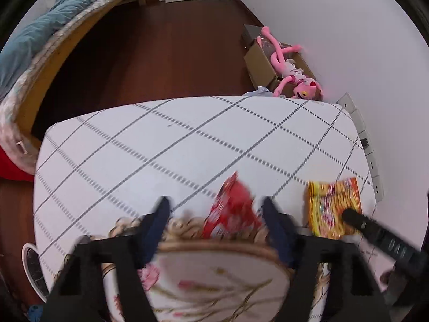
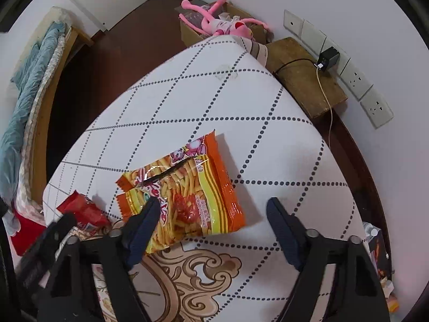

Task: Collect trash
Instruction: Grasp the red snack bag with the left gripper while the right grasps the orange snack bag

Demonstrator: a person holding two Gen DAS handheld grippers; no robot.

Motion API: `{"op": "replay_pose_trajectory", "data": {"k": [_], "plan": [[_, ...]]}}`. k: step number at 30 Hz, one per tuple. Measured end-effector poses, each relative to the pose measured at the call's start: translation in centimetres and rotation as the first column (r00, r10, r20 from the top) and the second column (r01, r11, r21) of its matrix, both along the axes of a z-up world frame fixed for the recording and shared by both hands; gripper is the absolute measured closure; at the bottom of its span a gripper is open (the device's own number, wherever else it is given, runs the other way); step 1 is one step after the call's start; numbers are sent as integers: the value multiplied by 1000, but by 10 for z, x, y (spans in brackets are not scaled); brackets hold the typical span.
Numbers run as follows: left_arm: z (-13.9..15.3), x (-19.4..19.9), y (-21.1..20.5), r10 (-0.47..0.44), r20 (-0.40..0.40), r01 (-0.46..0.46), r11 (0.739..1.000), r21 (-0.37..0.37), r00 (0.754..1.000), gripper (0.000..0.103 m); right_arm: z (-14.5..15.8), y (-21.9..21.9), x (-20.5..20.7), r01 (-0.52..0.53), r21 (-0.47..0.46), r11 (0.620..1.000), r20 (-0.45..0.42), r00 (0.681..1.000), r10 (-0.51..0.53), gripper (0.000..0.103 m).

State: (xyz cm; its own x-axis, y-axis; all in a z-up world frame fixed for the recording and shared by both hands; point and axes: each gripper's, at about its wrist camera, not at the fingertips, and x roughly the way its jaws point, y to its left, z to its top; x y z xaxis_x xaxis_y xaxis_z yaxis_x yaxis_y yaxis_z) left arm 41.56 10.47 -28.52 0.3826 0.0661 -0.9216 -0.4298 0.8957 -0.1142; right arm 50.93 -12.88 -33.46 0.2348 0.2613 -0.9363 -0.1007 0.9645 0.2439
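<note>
A red snack wrapper [image 1: 232, 209] lies on the white table [image 1: 166, 145] by the rim of an ornate patterned tray [image 1: 214, 281]. My left gripper [image 1: 217, 204] is open, and the wrapper lies between its fingers, nearer the right one. An orange and yellow snack bag [image 2: 182, 190] lies flat on the table; it also shows in the left wrist view [image 1: 333, 206]. My right gripper [image 2: 214, 206] is open over the bag, its left finger above the bag's near corner. The red wrapper shows at the left of the right wrist view [image 2: 83, 209].
A bed with a blue blanket [image 1: 40, 35] stands at the left across dark wood floor. A cardboard box with a pink plush toy [image 1: 292, 72] sits beyond the table by the wall. Wall sockets [image 2: 356, 80] and a plugged-in charger [image 2: 328, 57] are at the right.
</note>
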Motion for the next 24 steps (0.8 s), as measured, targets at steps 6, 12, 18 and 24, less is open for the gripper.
{"op": "replay_pose_trajectory", "data": {"k": [6,12,18,24], "plan": [[4,3,-6,-39,14,38,996,77,999,97,3,4,-10,-23,-35,999,41,999,25,84],[27,-35,-1,-28,58,20,991,131,998,98,33,4,-32,-53,15,998,115,992,51,96],[58,-80,5,7,97,-24,984,175,995,98,76,10,-68,-104,59,993,192,977,90,100],[97,-133,14,42,155,-71,980,185,987,98,121,13,-111,-160,97,982,249,959,132,101]]}}
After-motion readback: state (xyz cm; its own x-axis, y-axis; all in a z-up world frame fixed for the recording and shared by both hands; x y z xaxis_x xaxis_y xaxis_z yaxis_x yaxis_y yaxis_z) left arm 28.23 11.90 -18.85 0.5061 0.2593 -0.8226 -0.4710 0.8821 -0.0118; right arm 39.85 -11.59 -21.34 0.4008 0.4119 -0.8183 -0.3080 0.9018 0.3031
